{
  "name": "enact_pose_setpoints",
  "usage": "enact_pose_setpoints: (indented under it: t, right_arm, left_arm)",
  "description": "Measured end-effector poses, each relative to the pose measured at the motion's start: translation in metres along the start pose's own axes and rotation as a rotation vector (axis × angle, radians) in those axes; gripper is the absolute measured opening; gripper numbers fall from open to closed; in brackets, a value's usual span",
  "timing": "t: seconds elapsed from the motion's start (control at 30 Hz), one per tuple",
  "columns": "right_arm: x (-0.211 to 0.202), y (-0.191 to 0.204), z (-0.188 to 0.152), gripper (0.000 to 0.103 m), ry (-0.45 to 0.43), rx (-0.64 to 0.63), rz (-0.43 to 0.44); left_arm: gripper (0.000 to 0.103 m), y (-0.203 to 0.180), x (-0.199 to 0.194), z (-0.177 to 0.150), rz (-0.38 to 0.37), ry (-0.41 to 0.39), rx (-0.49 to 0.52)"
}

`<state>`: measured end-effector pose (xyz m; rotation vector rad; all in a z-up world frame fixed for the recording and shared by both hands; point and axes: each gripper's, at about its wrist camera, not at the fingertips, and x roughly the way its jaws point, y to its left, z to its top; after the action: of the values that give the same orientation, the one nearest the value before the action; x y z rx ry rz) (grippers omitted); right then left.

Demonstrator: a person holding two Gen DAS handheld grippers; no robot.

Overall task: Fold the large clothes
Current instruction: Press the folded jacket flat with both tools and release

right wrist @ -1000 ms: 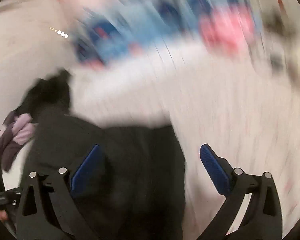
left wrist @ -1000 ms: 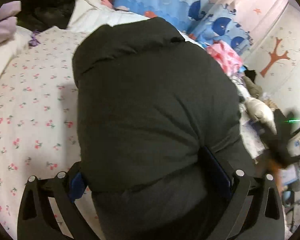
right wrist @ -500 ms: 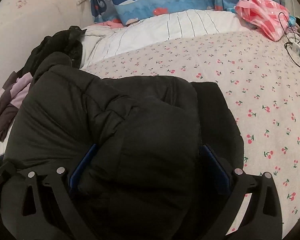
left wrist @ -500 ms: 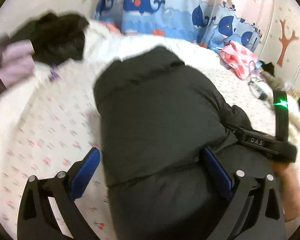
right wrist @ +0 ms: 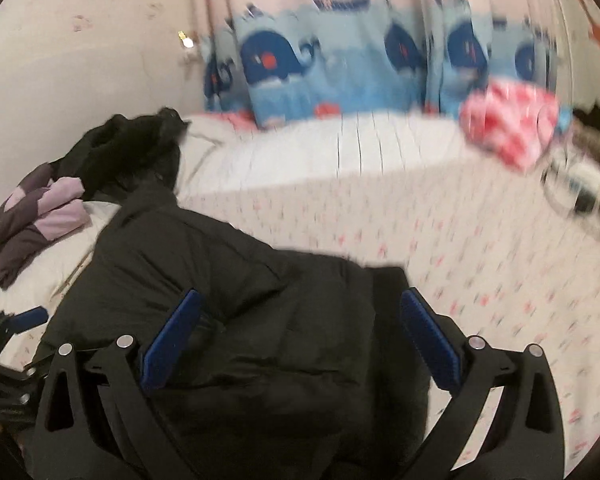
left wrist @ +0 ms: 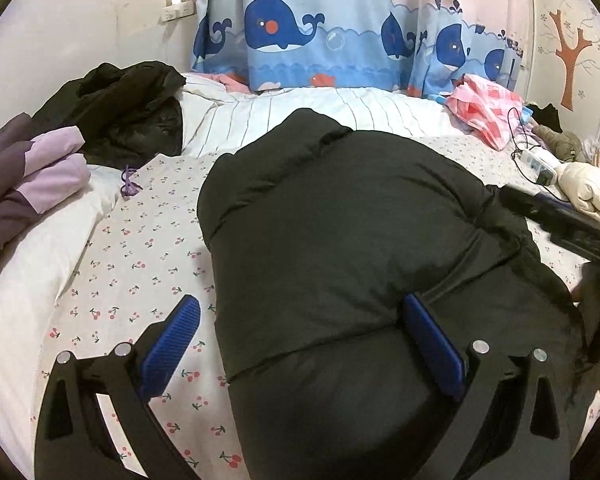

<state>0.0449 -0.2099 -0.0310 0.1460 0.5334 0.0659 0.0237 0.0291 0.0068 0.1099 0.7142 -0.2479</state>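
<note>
- Black puffer jacket (left wrist: 340,240): bundled in a thick mound on the cherry-print bed (left wrist: 140,248), mid-bed, nearer the front edge than the far edge by the whale curtain (left wrist: 340,40).
- Left tool (left wrist: 300,320): spread wide, straddling the jacket's left margin; right pad against the padding, left pad over bare sheet, gripping nothing.
- Right tool (right wrist: 296,324): spread, hovering over the jacket's right portion; view blurred, contact unclear.
- Probable step: pressing and squaring the fold.
- Press down evenly to expel trapped air.
- Keep clear of the dark clothes pile (left wrist: 120,108) at the far left corner.
</note>
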Motion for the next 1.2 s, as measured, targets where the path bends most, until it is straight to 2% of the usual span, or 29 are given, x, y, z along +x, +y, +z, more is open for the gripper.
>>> enact_pose_setpoints:
  t: [0.07, 0.17, 0.23, 0.37, 0.43, 0.53, 0.6, 0.67, 0.73, 0.8, 0.87, 0.93, 0.97, 1.03, 1.1, 1.2]
  right_arm:
    - [0.002, 0.007, -0.005, 0.096, 0.054, -0.036, 0.030]
    - [0.030, 0.016, -0.023, 0.096, 0.225, -0.086, 0.049]
    - [0.041, 0.012, -0.026, 0.096, 0.279, -0.065, 0.066]
    - [0.027, 0.010, -0.017, 0.096, 0.247, -0.085, 0.064]
    - [0.011, 0.007, -0.010, 0.096, 0.207, -0.067, 0.090]
    - [-0.021, 0.006, 0.007, 0.096, 0.106, -0.037, 0.196]
    - [-0.033, 0.014, 0.013, 0.096, 0.097, -0.067, 0.301]
    - [-0.025, 0.029, 0.006, 0.096, 0.178, -0.148, 0.327]
    - [0.009, 0.047, -0.021, 0.096, 0.406, -0.249, 0.305]
    - [0.021, 0.055, -0.036, 0.096, 0.438, -0.266, 0.287]
    - [0.021, 0.058, -0.032, 0.096, 0.460, -0.285, 0.280]
    - [0.019, 0.044, -0.020, 0.096, 0.463, -0.204, 0.314]
    - [0.019, 0.033, -0.014, 0.096, 0.458, -0.147, 0.314]
    - [0.017, 0.005, -0.005, 0.096, 0.439, -0.029, 0.277]
    - [0.014, -0.031, 0.000, 0.096, 0.420, 0.094, 0.182]
    - [0.014, -0.077, -0.007, 0.096, 0.440, 0.298, 0.162]
  left_arm:
    - [0.097, 0.000, 0.000, 0.000, 0.001, -0.001, 0.002]
    - [0.097, 0.001, 0.001, 0.000, -0.004, 0.001, -0.002]
    - [0.097, -0.001, 0.002, 0.000, -0.011, 0.012, -0.007]
    - [0.097, -0.004, 0.000, 0.001, 0.006, 0.004, 0.002]
    - [0.097, -0.006, -0.003, 0.001, 0.022, -0.010, 0.011]
    - [0.097, -0.007, -0.006, 0.002, 0.030, -0.021, 0.020]
    - [0.097, -0.007, -0.006, 0.001, 0.028, -0.021, 0.017]
    - [0.097, -0.007, -0.006, 0.000, 0.025, -0.021, 0.014]
    - [0.097, -0.006, -0.006, 0.001, 0.022, -0.021, 0.011]
    - [0.097, -0.005, -0.004, 0.002, 0.019, -0.007, 0.014]
    - [0.097, -0.004, -0.001, 0.001, 0.013, 0.007, 0.007]
    - [0.097, 0.003, 0.000, 0.003, -0.021, 0.017, -0.028]
    - [0.097, 0.011, 0.000, 0.003, -0.074, 0.037, -0.072]
    - [0.097, 0.029, 0.004, 0.002, -0.174, 0.086, -0.180]
    - [0.097, 0.051, 0.009, -0.003, -0.261, 0.125, -0.315]
    - [0.097, 0.078, 0.019, -0.010, -0.350, 0.171, -0.461]
